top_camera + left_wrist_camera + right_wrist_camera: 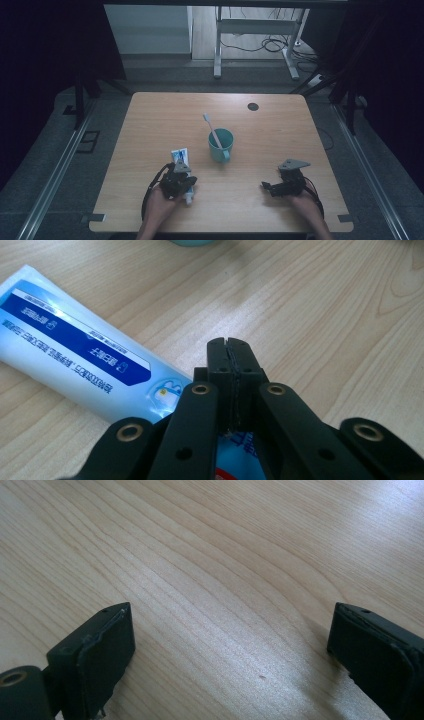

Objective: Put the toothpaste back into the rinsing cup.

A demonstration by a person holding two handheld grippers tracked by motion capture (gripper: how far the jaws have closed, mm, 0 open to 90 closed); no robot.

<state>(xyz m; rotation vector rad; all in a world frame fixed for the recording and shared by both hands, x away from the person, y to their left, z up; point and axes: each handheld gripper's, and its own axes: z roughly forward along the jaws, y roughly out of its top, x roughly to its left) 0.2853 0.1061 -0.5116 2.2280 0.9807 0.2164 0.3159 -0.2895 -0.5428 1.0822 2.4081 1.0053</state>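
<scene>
I had the left gripper (231, 347) pressed together, seemingly pinching the toothpaste tube (75, 355), right gripper (230, 645) spread idle; next called for lifting.

One toothpaste tube (180, 156), one teal cup (220, 144), one toothbrush (212, 130), two tools, one desk (260, 135).

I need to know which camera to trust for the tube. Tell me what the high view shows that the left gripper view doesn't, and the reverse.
High view alone: the teal cup with a toothbrush standing in it, the right gripper resting apart on the table, and both hands.

Left gripper view alone: the blue panel and print on the tube, and the jaws pressed flat together, nothing between them, above the tube.

Both: the tube lying on the wood and the left gripper over its near end.
</scene>
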